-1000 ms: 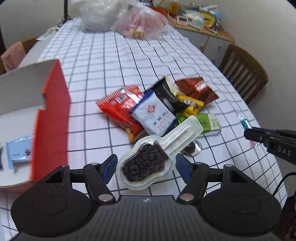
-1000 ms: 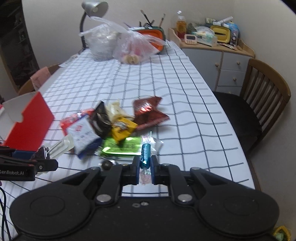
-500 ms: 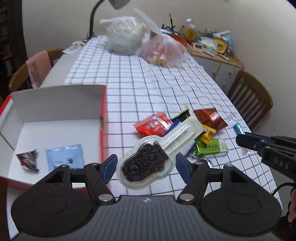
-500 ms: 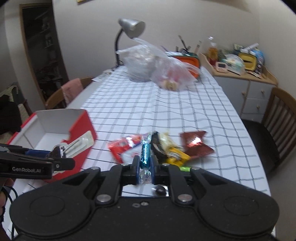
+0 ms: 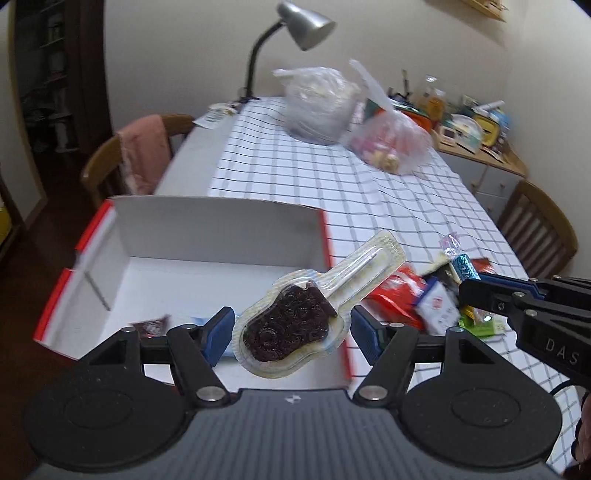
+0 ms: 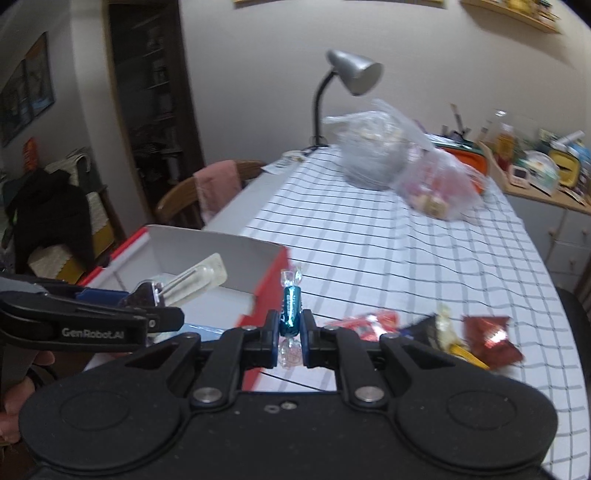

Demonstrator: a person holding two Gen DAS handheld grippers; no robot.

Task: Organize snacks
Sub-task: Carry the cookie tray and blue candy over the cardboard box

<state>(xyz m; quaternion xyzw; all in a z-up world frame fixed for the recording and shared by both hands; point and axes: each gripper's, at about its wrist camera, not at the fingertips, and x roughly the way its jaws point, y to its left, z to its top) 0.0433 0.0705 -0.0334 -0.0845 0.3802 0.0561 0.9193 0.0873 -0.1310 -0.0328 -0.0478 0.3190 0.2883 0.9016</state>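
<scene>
Plain pale walls (image 6: 258,92) enclose the room. A grey gooseneck lamp (image 5: 306,22) stands at the far end of the grid-patterned surface (image 5: 295,177). Wooden chairs (image 5: 535,229) flank it; a cluttered sideboard (image 6: 546,192) and a dark bookshelf (image 6: 147,110) line the walls.

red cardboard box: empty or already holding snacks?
Holding some. The red cardboard box is open, with a dark wrapper and a pale blue packet on its white floor.

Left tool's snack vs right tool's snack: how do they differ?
The blister pack in the left tool is a wide, clear, paddle-shaped tray of dark pieces; the candy in the right tool is a slim teal twist-wrap. The pack needs widely spread jaws; the candy sits in nearly closed ones. Both are gripped, off the table, near the box.
</scene>
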